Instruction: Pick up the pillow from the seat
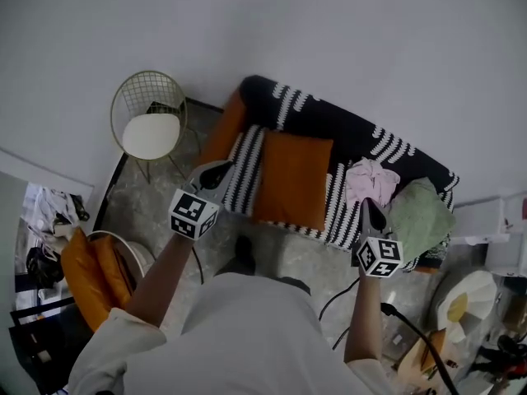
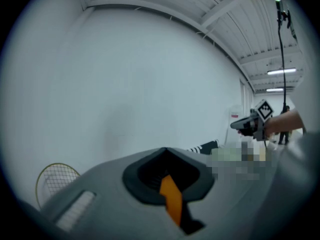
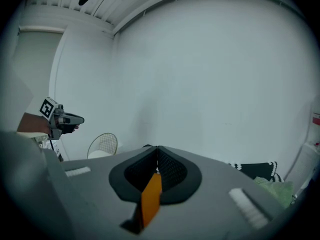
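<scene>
An orange pillow (image 1: 292, 179) lies flat on the seat of a black sofa (image 1: 329, 118) with a white-striped cover. My left gripper (image 1: 219, 171) hovers by the sofa's left front edge, just left of the pillow, jaws shut and empty. My right gripper (image 1: 370, 211) hangs over the seat's right front edge, to the pillow's right, also shut on nothing. In the left gripper view the shut jaws meet ahead (image 2: 165, 150) and the right gripper (image 2: 250, 124) shows at the right. The right gripper view shows its own closed tips (image 3: 157, 148); the pillow is hidden there.
A pink cloth (image 1: 371, 179) and a green cloth (image 1: 421, 210) lie on the sofa's right part. A gold wire chair (image 1: 151, 122) with a white seat stands left of the sofa. More orange cushions (image 1: 86, 274) sit at the lower left. A cable (image 1: 412, 336) trails on the floor.
</scene>
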A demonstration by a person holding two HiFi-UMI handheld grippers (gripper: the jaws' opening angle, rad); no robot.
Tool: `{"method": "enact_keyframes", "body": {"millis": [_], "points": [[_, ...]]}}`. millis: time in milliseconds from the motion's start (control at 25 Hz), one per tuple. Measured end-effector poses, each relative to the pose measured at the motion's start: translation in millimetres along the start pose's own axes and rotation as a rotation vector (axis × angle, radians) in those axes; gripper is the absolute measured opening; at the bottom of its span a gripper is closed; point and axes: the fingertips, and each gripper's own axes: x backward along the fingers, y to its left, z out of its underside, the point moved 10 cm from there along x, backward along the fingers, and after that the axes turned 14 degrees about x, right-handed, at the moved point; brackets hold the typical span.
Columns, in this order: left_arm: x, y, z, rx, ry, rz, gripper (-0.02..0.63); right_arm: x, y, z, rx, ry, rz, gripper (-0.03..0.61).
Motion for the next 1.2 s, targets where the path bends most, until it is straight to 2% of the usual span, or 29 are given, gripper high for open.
{"method": "enact_keyframes", "body": {"millis": [320,600,1200], "points": [[-37.6,42.3,-14.4,-0.008,0.018,0.073,0.000,-36.2,5.9,-14.2,-0.011,0.010,0.050,0.006],[-64.6,56.9,-14.7,0.008,0.039,0.090,0.000,-56.2,0.1,-12.2,-0.030,0.034,0.061,0.006],[-149.2,58.3,3.5,0.073,0.094,0.035,0.000,-138.4,-63.3,21.2,-0.060,0.082,-0.058,0.006]]}}
